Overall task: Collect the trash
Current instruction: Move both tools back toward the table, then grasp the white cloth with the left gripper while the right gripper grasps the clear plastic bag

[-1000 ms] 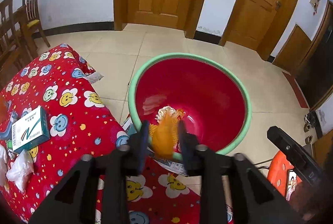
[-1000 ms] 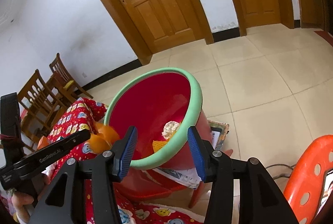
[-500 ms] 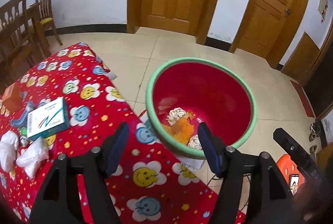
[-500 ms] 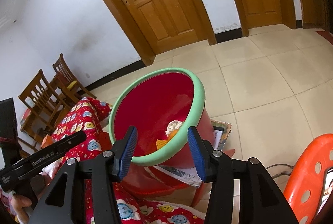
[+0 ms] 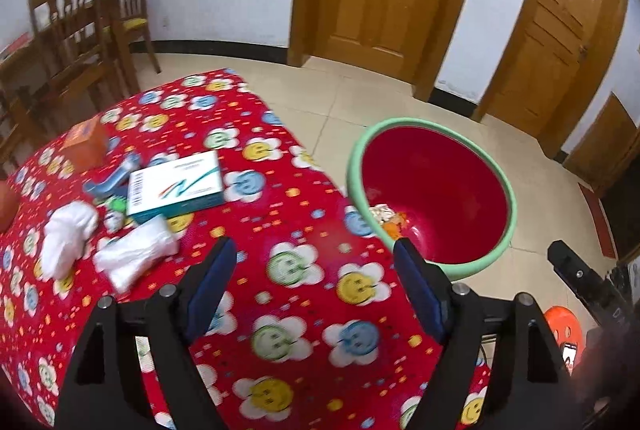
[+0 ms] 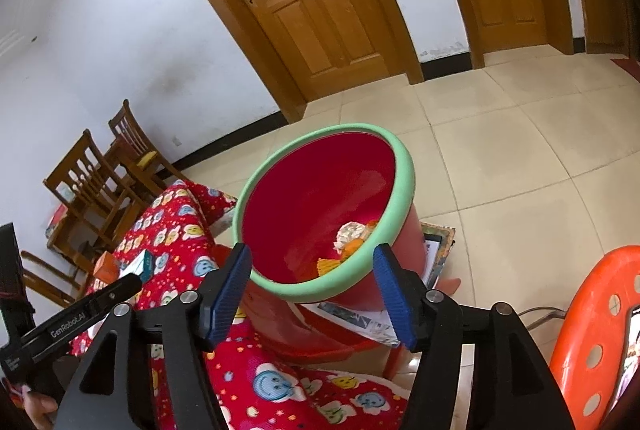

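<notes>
Left gripper (image 5: 314,282) jaws spread, plastic bag (image 5: 134,257) ahead-left

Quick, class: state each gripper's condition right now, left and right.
Left gripper: jaws open, holding nothing.
Right gripper: jaws open, holding nothing.

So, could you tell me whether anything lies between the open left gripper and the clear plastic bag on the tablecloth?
Nothing visible does. Only bare tablecloth separates the left gripper from the plastic bag; the white box lies beyond it.
</notes>
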The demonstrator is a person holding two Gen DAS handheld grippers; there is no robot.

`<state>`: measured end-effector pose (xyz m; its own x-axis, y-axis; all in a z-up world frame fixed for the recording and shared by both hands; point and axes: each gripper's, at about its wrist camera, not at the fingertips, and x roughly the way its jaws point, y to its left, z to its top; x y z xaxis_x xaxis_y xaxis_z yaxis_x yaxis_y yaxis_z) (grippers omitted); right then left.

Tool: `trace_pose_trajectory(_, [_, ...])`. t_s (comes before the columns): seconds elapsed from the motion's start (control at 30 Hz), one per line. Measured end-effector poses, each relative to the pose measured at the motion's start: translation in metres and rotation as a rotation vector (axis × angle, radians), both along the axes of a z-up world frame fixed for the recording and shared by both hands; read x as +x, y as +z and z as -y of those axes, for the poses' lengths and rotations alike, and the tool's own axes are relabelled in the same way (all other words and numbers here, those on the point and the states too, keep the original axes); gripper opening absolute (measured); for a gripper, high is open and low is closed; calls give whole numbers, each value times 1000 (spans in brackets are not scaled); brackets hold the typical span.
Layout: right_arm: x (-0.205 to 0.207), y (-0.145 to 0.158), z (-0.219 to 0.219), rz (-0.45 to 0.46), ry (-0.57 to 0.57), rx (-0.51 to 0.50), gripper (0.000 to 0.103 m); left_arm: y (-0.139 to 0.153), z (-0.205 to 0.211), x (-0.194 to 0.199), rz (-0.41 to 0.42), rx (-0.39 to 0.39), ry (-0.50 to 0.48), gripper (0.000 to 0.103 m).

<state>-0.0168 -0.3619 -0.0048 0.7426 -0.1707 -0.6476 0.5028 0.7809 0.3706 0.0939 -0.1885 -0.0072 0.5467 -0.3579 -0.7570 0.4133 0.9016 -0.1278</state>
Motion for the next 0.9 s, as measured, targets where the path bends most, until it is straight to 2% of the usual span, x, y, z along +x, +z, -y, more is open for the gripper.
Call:
trace_pose_trajectory(0.5, [10,16,-43,-4,105,-45,66,16,-79,-6,35,-11,135,80])
trace_pose_trajectory(0.9, [30,11,-77,-33,164,-53,66,22,-145,7,70,18,248,80])
